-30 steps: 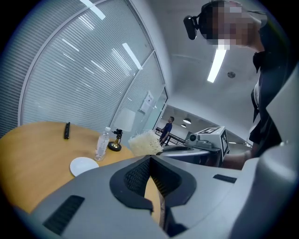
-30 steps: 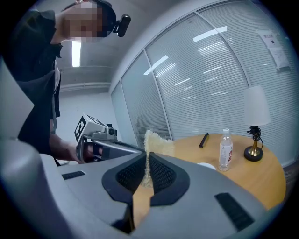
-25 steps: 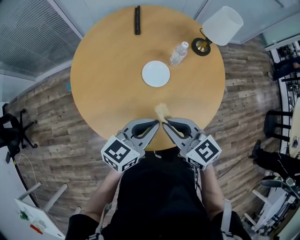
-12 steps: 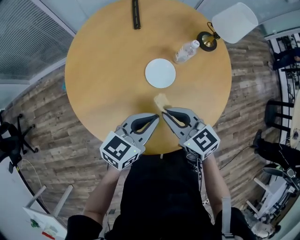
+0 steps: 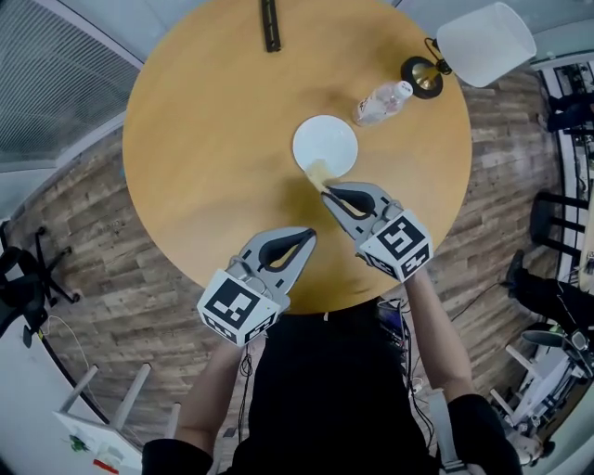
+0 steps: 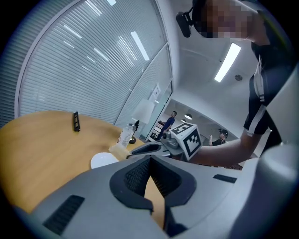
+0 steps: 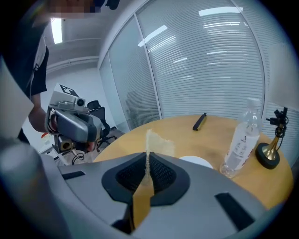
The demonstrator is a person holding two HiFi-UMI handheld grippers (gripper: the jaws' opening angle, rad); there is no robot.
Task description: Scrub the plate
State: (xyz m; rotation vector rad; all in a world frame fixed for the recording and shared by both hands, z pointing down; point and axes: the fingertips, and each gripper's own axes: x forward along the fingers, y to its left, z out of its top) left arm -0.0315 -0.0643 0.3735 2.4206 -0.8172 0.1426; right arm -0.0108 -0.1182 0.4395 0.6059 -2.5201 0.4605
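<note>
**Sponge at the plate's near rim, pinched in the right fingers**

The white plate point(image 5: 329, 139) lies flat on the round wooden counter point(image 5: 204, 139), a little right of its centre and with nothing on it. A pale yellow sponge point(image 5: 317, 173) overlaps the plate's near edge in the head view; whether it presses on the plate or hangs just above it cannot be told. The right gripper point(image 5: 325, 190) holds that sponge. In the right gripper view its fingers are closed on the thin pad, which stands on edge between them and sticks out past the tips, with the plate just beyond.

The left gripper point(image 5: 309, 238) hovers over the near part of the counter, closer to the person and apart from the plate. Its fingers are drawn together at the tips with nothing between them.

Beyond the plate, to the right, a clear plastic bottle point(image 5: 380, 102) lies tilted in the head view, near a lamp point(image 5: 483, 44) with a white shade and a dark round base. A black bar point(image 5: 270, 25) lies at the counter's far edge.
</note>
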